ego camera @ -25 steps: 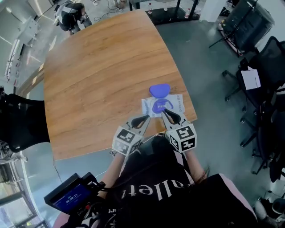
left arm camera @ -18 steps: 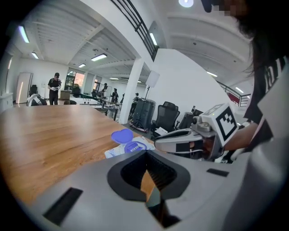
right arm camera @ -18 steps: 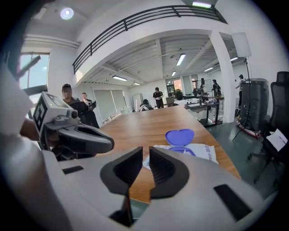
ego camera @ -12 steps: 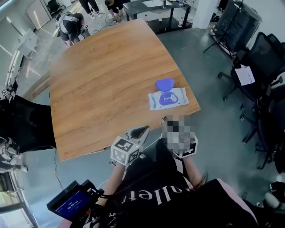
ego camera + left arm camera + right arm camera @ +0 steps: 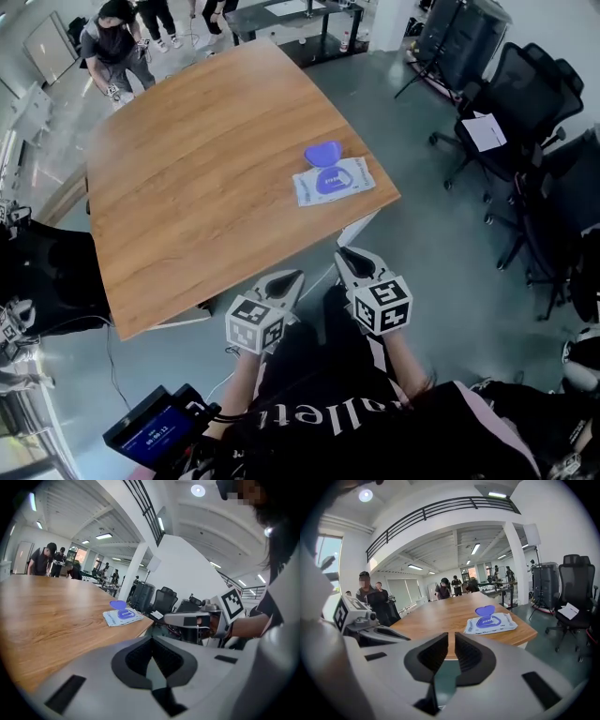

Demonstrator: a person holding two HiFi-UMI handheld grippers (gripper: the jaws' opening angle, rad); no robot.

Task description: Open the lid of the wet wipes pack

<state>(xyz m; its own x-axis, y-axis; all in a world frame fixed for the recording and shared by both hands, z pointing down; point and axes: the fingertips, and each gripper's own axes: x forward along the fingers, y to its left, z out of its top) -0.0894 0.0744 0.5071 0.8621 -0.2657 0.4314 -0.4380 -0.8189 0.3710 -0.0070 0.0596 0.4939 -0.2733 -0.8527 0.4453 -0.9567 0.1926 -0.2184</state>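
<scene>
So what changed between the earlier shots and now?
Both grippers pulled back from the wipes pack toward the person. The left gripper and right gripper now hang past the edge of the table, both empty, the left's jaws shut and the right's slightly apart. Nothing was grabbed or released. The pack stays near the table's corner, its lid flipped open as before.

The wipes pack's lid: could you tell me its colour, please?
Blue-violet; the lid shows clearest in the right gripper view.
</scene>
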